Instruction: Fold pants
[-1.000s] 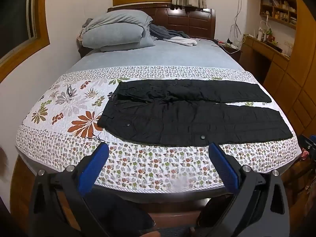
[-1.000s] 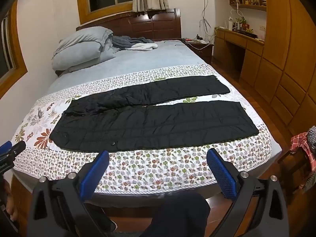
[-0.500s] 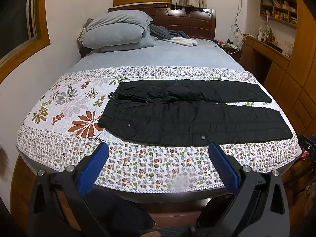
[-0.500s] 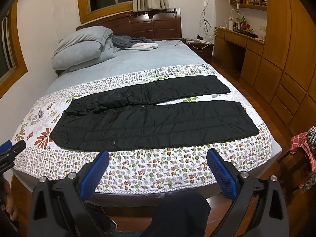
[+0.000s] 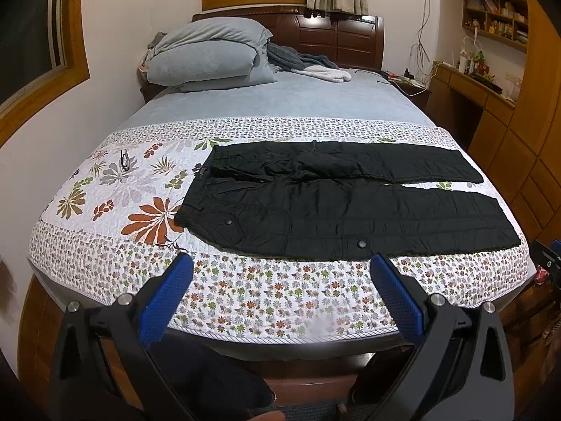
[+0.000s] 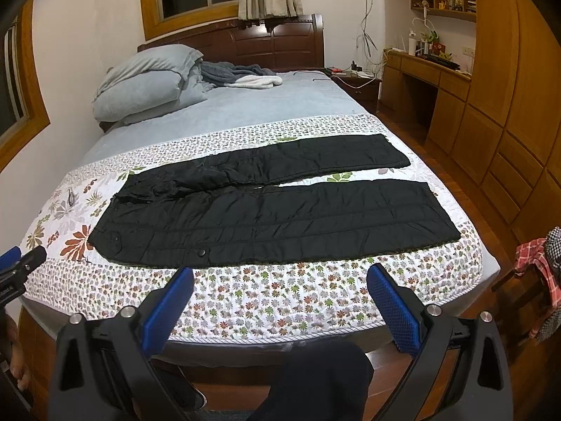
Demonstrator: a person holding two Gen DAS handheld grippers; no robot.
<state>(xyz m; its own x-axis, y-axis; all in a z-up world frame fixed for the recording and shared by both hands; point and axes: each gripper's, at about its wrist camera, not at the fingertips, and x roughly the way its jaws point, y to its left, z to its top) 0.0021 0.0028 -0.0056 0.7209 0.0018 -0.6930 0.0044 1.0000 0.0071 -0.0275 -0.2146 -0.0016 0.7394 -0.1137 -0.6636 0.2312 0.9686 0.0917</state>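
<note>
I have both tools held off the foot of the bed, and neither is touching anything. On the left gripper (image 5: 280, 270) the jaws are spread wide, with nothing between the blue textured pads (image 5: 164, 301). The right gripper (image 6: 278, 282) is the same: jaws wide apart and empty.

The black quilted pants (image 5: 336, 210) lie flat and unfolded ahead of both sets of jaws, beyond the fingertips, on the white floral-print quilt (image 5: 115, 189) that covers the near half of the bed. From the left wrist view, the waistband sits ahead and slightly left of the left finger, and the two legs run off to the right, past the right finger, ending near the quilt's right edge. The legs lie side by side, apart near the cuffs with a strip of quilt showing between them. The nearer leg shows two round snap buttons (image 5: 361, 244); one is just ahead of the right pad.

From the right wrist view, the pants (image 6: 273, 217) span the whole gap between the jaws and extend beyond both sides. The tip of the left gripper (image 6: 21, 263) shows at the far left edge.

Farther ahead, grey-blue pillows (image 5: 207, 56) are stacked against the dark wooden headboard (image 5: 333, 38).
</note>
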